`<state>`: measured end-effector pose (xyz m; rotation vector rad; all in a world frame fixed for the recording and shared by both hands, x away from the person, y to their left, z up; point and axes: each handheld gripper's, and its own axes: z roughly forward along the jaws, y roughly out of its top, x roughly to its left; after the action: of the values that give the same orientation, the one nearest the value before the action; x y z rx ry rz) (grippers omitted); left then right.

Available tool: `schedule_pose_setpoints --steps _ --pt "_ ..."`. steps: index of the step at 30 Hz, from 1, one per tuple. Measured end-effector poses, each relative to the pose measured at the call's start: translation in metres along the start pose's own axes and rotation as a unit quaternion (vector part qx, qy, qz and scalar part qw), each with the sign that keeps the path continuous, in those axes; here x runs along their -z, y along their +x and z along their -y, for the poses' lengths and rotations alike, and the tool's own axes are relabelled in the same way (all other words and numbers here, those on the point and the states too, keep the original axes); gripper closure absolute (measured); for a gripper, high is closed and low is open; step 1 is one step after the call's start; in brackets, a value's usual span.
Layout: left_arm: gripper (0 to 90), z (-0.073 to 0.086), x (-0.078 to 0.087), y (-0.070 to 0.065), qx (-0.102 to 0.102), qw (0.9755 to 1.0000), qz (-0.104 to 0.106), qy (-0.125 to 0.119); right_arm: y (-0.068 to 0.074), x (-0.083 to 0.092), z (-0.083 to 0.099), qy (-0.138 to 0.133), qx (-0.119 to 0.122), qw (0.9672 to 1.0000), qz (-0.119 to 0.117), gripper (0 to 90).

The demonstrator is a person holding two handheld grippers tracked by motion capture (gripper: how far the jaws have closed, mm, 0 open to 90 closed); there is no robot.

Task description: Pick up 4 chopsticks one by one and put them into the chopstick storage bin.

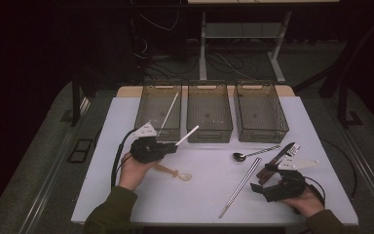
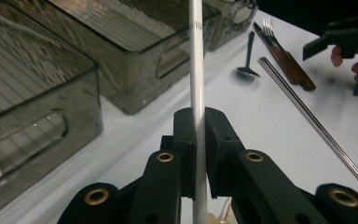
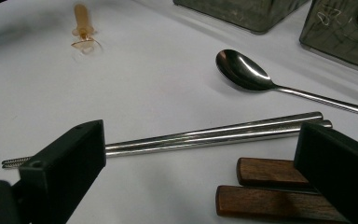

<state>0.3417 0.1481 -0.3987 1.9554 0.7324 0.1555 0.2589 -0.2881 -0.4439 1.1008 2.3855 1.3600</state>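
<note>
My left tongs (image 2: 200,154) pinch a smooth white chopstick (image 2: 196,70), slim and round, just before the ribbed grey left bin (image 1: 160,109). My right tongs (image 3: 205,172) gape wide over the steel chopsticks (image 3: 214,135).

This is looking like a lab or test room set up for recording, not a home. A white worktop (image 1: 214,190) is sitting in a dark, black-walled space, well beyond the left claw (image 1: 173,145). Loose cables (image 1: 151,63) are lying on the floor beyond the worktop, past the claw, beside the metal legs of a stand (image 1: 203,48). Three matching grey bins (image 1: 209,117) are standing in a neat row just ahead of the claw.
</note>
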Motion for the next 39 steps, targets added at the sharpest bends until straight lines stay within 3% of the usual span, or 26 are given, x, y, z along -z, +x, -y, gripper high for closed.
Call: schedule_pose_setpoints --steps 18,27,39 --pt "83.3 -0.008 0.012 0.016 0.023 0.9986 -0.036 -0.033 0.0 -0.001 0.0 0.002 0.0 1.0 0.004 2.3" --pt "83.3 -0.018 0.011 0.023 0.02 0.9982 -0.046 -0.032 -0.001 -0.002 0.001 0.005 -0.004 0.9999 0.008 2.3" --pt "83.3 -0.035 0.011 0.04 0.03 0.9967 -0.063 -0.041 -0.001 -0.002 0.002 0.005 -0.007 0.9999 0.009 2.3"
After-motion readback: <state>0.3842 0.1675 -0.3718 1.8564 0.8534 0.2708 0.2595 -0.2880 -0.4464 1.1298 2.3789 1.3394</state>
